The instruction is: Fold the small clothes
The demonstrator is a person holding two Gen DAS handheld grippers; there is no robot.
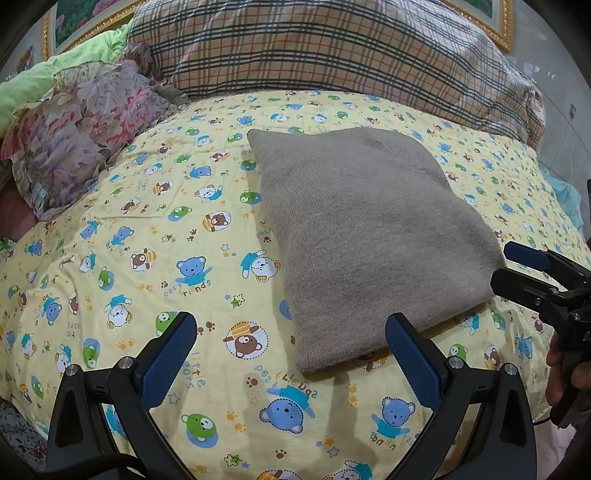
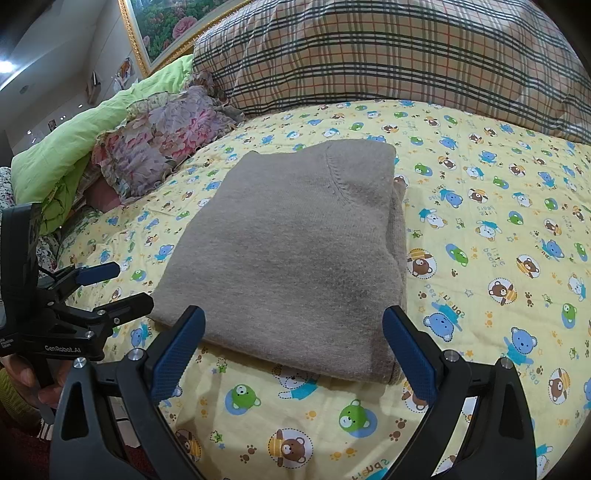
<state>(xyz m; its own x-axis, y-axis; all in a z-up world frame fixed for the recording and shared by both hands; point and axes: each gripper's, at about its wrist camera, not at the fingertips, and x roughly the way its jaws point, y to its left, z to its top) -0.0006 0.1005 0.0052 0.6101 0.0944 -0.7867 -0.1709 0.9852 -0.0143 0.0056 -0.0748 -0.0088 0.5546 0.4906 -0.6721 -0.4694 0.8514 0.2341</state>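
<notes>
A grey-brown knit sweater (image 1: pixel 365 236) lies folded into a flat rectangle on the yellow bear-print bedsheet (image 1: pixel 147 258). It also shows in the right wrist view (image 2: pixel 295 251), its neckline seam at the far end. My left gripper (image 1: pixel 291 339) is open and empty, just short of the sweater's near left corner. My right gripper (image 2: pixel 293 332) is open and empty, its jaws standing wide at the sweater's near edge. The right gripper shows at the right edge of the left wrist view (image 1: pixel 517 271), also open. The left gripper shows at the left of the right wrist view (image 2: pixel 122 284).
A plaid pillow (image 1: pixel 332 51) lies across the head of the bed. A floral cushion (image 1: pixel 81 125) and a lime green blanket (image 2: pixel 74 147) lie at the far left. A gold-framed picture (image 2: pixel 166 29) hangs behind. The bed edge runs below the grippers.
</notes>
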